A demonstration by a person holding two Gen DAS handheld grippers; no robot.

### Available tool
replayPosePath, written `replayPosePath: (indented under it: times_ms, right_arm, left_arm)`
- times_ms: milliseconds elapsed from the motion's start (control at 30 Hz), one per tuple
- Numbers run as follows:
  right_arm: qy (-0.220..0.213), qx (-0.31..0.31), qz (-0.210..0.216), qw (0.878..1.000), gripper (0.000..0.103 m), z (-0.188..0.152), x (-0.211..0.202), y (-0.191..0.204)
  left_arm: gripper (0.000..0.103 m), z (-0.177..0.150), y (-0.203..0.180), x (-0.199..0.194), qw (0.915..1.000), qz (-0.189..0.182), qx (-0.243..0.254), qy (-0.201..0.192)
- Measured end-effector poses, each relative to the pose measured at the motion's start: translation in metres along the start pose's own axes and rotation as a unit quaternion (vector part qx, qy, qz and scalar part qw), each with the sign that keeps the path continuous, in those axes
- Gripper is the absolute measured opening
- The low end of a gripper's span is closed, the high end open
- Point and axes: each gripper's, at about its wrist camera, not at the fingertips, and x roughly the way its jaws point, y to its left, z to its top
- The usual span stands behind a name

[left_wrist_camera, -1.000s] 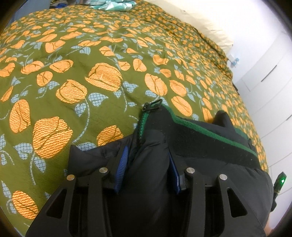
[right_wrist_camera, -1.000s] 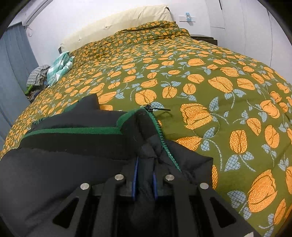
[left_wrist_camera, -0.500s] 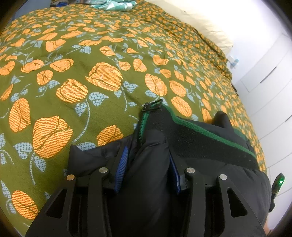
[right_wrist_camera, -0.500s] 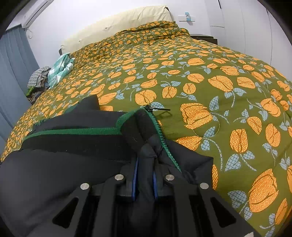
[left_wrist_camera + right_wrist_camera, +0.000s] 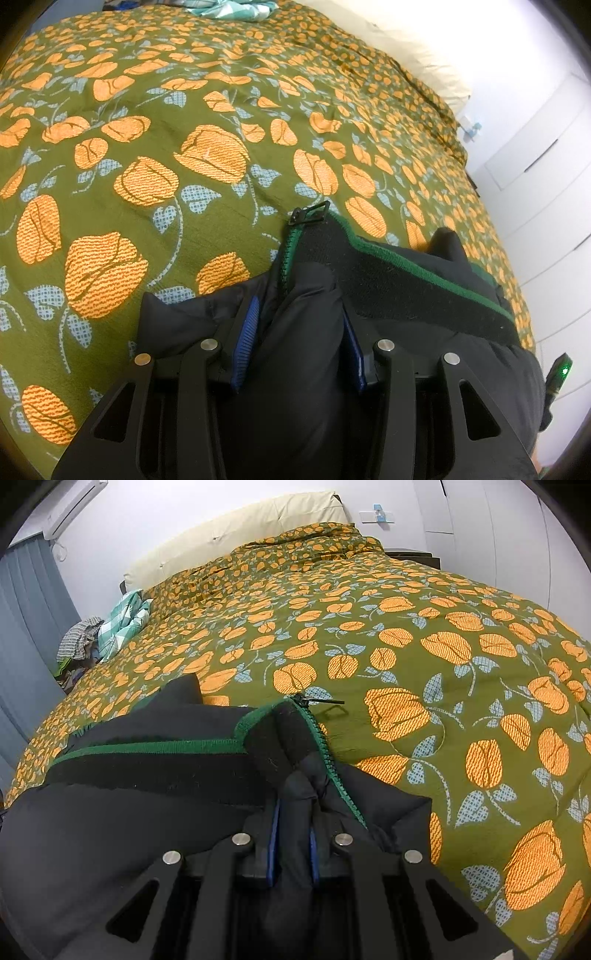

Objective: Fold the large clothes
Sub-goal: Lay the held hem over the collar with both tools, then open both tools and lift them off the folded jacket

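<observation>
Gripping black jacket (image 5: 399,295) near collar, on floral bedspread (image 5: 147,155). Left gripper (image 5: 299,343) half-wide, bunching padded fabric; right gripper (image 5: 293,834) narrow, pinching fold beside green zipper (image 5: 325,753). I'm judging: mid-fold. Next: carrying collar edge across, both grips firm.

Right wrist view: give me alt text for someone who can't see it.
The right gripper is shut on a bunched fold of a black padded jacket with green zipper trim, lying on a green bedspread patterned with orange flowers. A cream headboard stands beyond.
</observation>
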Motion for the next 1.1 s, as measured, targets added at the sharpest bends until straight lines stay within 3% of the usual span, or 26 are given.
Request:
replayPosePath:
  times_ms: [433,600,700,767,833,967,1033,1100]
  right_arm:
    - [-0.001,0.004,0.003,1.0,0.013,-0.001,-0.002,0.003]
    - [0.018,-0.01,-0.002,1.0,0.015,0.007,-0.007,0.007]
    - [0.033,-0.024,0.0,0.999,0.03,0.018,-0.02,0.011]
    - [0.023,-0.025,0.01,0.999,0.058,0.025,-0.04,0.011]
    - [-0.005,-0.033,0.024,0.999,0.06,0.031,-0.07,0.017]
    - [-0.008,-0.048,0.068,0.996,0.06,0.028,-0.109,0.033]
    - [0.006,-0.059,0.095,0.994,0.06,0.015,-0.119,0.046]
    - [0.022,-0.075,0.096,0.992,0.06,-0.005,-0.12,0.055]
  left_arm:
    - [0.047,0.0,-0.003,-0.004,0.9999,-0.002,-0.007,0.015]
    - [0.055,0.007,-0.018,-0.036,0.9982,0.034,0.028,0.041]
    - [0.067,-0.001,-0.04,-0.085,0.9957,0.033,0.086,0.006]
    - [0.075,-0.012,-0.057,-0.112,0.993,0.016,0.117,-0.006]
    - [0.078,-0.027,-0.081,-0.13,0.9888,-0.013,0.149,-0.002]
    - [0.082,-0.053,-0.136,-0.122,0.9774,-0.068,0.198,0.032]
    - [0.082,-0.064,-0.164,-0.098,0.9721,-0.073,0.216,0.054]
    - [0.082,-0.072,-0.181,-0.069,0.9687,-0.056,0.23,0.075]
